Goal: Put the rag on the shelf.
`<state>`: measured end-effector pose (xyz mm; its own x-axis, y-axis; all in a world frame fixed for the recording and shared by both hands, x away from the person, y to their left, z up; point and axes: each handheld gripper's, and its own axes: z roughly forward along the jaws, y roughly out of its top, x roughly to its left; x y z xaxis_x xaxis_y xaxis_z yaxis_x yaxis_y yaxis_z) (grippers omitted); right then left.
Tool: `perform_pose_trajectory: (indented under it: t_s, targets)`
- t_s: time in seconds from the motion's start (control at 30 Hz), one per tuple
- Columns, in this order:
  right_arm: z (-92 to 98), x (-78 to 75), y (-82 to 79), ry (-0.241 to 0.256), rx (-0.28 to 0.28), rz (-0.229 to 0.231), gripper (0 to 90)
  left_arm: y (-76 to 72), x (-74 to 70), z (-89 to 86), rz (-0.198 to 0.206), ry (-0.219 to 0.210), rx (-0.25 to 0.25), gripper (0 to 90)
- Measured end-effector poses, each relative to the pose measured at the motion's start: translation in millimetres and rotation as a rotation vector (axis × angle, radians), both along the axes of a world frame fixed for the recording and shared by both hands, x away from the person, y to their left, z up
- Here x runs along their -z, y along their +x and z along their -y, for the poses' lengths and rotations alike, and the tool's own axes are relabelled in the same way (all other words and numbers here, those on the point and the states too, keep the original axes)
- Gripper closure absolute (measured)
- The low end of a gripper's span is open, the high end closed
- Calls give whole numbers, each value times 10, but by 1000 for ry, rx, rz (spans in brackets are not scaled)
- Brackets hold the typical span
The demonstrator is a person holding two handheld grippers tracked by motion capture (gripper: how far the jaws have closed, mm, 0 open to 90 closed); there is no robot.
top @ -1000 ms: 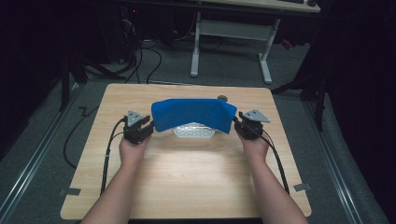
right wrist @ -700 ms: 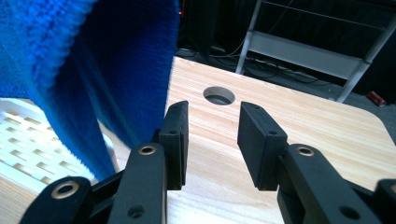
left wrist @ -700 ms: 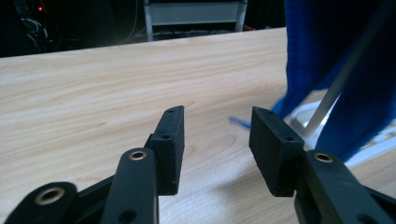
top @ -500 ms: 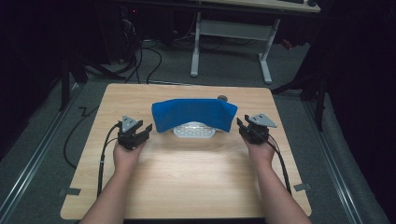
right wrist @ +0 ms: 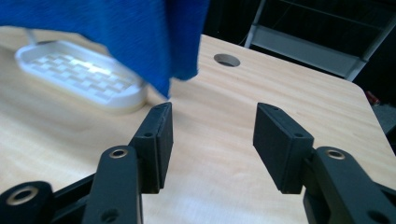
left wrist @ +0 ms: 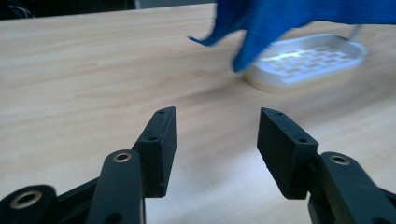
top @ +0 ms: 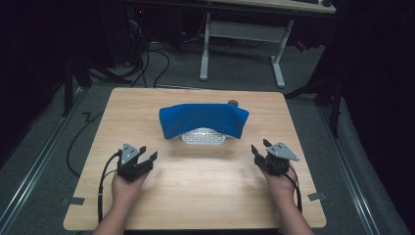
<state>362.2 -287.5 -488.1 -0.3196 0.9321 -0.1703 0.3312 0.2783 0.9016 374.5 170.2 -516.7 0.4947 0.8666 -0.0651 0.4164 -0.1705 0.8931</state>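
Note:
A blue cloth [top: 203, 120] hangs draped over a stand above a white slotted tray [top: 204, 136] at the middle of the wooden table [top: 195, 196]. In the left gripper view the cloth [left wrist: 289, 21] hangs over the tray [left wrist: 308, 60]. The right gripper view shows the cloth [right wrist: 116, 32] above the tray [right wrist: 79, 74]. My left gripper [top: 145, 156] is open, empty, near the front left, well short of the cloth. On the right, my right gripper [top: 259, 146] is open and empty, below the cloth's right end. Left gripper [left wrist: 215, 140] and right gripper [right wrist: 212, 140] jaws stand wide apart.
A round cable hole [top: 233, 103] lies behind the cloth, also visible as the hole [right wrist: 226, 59] in the right gripper view. A white desk frame [top: 244, 34] stands beyond the table on grey floor. Tape marks [top: 72, 201] sit at the front corners.
Both grippers have let go of the cloth's ends and drawn back toward the person and outward, jaws open. The cloth stays draped over the tray.

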Motion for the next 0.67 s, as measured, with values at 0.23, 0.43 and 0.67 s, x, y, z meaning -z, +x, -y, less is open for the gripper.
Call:
perform_pose_trajectory:
  t_s: [0.23, 0.43, 0.67]
  targets:
    - [-89, 174, -523, 42, -74, -70, 437, -558, 22, 7, -53, -9, 60, 457]
    - [-175, 195, -847, -12, -98, -65, 444, -744, -21, 12, -32, 13, 77, 452]
    - [-137, 226, -786, 2, -71, -79, 441, -697, 33, 47, -56, 35, 91, 445]
